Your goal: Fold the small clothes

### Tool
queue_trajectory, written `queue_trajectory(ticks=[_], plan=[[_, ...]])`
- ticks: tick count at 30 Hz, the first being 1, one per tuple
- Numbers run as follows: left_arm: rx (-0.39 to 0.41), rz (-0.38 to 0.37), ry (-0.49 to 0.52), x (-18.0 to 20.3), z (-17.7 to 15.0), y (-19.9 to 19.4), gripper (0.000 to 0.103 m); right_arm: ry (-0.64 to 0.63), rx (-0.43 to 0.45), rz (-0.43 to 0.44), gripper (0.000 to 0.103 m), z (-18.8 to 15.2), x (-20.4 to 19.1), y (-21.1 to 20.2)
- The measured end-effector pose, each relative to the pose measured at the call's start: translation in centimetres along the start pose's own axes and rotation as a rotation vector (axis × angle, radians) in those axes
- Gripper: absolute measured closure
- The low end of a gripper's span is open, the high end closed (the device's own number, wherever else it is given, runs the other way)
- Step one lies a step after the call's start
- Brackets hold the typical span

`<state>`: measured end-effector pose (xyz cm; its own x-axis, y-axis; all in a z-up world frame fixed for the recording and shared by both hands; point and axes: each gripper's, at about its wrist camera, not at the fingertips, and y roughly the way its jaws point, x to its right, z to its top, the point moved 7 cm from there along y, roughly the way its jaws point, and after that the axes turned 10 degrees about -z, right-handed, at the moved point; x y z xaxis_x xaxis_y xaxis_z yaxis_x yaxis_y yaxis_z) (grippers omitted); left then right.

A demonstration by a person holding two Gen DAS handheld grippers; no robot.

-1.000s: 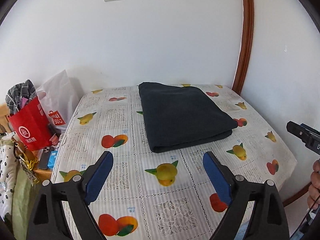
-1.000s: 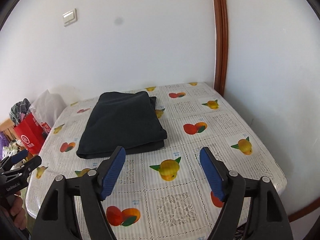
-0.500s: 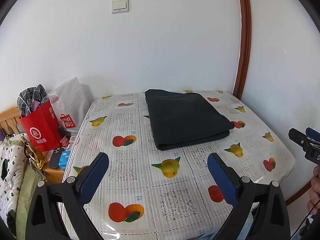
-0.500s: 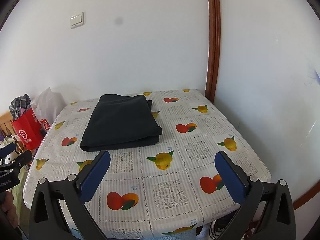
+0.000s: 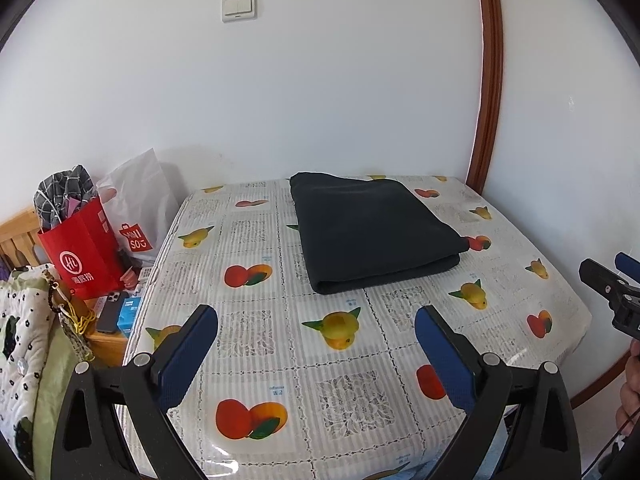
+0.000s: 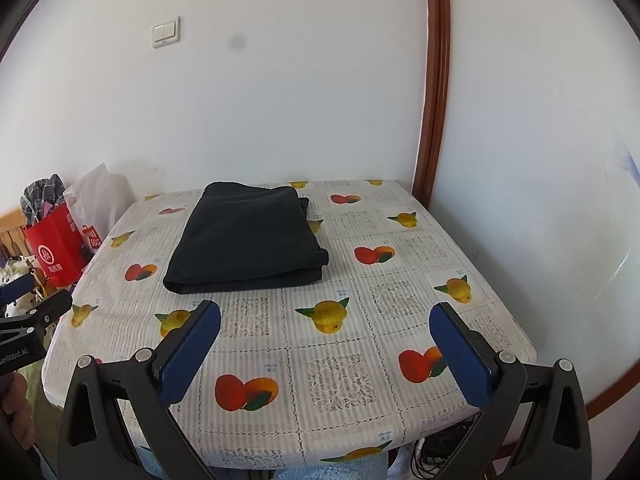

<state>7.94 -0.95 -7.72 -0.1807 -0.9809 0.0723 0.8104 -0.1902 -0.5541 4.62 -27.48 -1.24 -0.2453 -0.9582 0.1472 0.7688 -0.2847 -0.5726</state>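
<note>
Both hand-held grippers, left (image 5: 316, 330) and right (image 6: 325, 326), farther back from folded dark garment (image 5: 372, 228) than before, jaws wide, empty.

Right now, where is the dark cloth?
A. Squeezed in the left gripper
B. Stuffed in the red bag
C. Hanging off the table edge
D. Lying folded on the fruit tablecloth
D: the dark cloth lies folded flat on the fruit tablecloth, toward the wall, while the left gripper and the right gripper stand open and empty short of it.
</note>
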Motion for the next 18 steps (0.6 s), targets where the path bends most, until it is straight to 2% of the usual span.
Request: queue_trajectory(ticks=[18], plan=[[0.012, 0.011, -0.012, -0.49, 0.41, -0.63, 0.003, 0.012, -0.010, 0.001, 0.000, -0.33, 0.29, 0.14]])
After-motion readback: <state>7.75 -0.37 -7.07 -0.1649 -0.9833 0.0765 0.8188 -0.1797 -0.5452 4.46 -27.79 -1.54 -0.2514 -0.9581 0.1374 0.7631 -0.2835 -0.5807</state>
